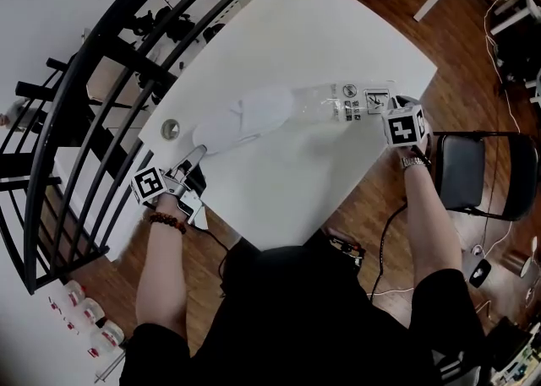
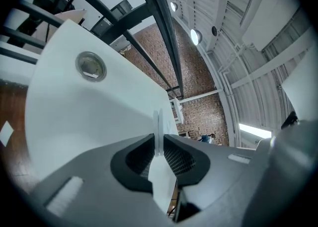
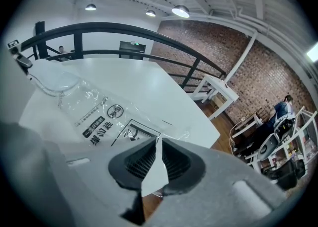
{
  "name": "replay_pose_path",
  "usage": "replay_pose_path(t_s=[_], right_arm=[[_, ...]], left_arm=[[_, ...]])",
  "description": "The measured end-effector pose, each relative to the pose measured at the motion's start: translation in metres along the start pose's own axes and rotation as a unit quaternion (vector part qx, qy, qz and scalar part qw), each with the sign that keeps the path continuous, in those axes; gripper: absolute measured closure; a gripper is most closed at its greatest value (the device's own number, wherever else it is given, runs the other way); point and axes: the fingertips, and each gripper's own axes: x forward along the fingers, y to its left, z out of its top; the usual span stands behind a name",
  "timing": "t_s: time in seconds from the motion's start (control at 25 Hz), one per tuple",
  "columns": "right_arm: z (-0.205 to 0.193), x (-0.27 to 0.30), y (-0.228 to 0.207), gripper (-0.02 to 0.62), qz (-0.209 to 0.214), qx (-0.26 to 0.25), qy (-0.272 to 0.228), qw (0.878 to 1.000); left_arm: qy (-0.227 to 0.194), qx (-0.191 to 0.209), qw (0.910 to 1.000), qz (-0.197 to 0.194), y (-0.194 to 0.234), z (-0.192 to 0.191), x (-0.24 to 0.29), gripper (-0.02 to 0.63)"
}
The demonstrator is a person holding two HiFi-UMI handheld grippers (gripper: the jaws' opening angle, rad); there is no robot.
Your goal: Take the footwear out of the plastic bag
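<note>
White slipper and bag gripped from opposite ends

On the white tabletop [image 1: 287, 38], the left tongs [image 1: 196, 156] [image 2: 159, 146] pinch the flat white fabric slipper [image 1: 241, 122], which is partly inside the clear printed plastic bag [image 1: 338, 106] [image 3: 99, 116]. The right tongs [image 1: 385, 111] [image 3: 156, 151] clamp the bag's far edge.

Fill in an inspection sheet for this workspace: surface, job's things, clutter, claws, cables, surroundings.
Surface: white table, with a round metal insert.
Job's things: clear plastic bag; white footwear at its left end, how far out unclear.
Clutter: nothing seen.
Claws: left claw shut on footwear; right claw shut on plastic bag.
Cables: black cable below the table edge.
Surroundings: black railing, black chair, wooden floor.
</note>
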Motion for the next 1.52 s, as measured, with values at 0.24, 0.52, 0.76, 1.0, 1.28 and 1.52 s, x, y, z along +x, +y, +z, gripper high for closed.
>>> replay_pose_path(t_s=[0.24, 0.52, 0.76, 1.0, 1.28, 1.52], right_arm=[[-0.007, 0.002, -0.003, 0.564, -0.008, 0.019, 0.008, 1.0], [0.002, -0.003, 0.009, 0.492, 0.016, 0.002, -0.018, 1.0], [0.019, -0.015, 0.013, 0.482, 0.034, -0.022, -0.076, 0.996], [0.032, -0.039, 0.033, 0.482, 0.056, -0.03, -0.11, 0.992], [0.045, -0.073, 0.059, 0.483, 0.08, -0.043, -0.152, 0.984], [0.053, -0.115, 0.096, 0.514, 0.098, -0.044, -0.186, 0.977]], left_arm=[[-0.016, -0.002, 0.9999, -0.002, 0.006, -0.003, -0.011, 0.531], [0.039, 0.076, 0.9888, 0.123, 0.043, -0.023, -0.021, 0.395], [0.081, 0.142, 0.9658, 0.201, 0.05, -0.04, -0.024, 0.348], [0.084, 0.158, 0.9573, 0.227, 0.05, -0.051, -0.033, 0.353], [0.069, 0.188, 0.9546, 0.22, 0.033, -0.063, -0.032, 0.397], [0.079, 0.269, 0.9413, 0.187, -0.004, -0.072, -0.02, 0.477]])
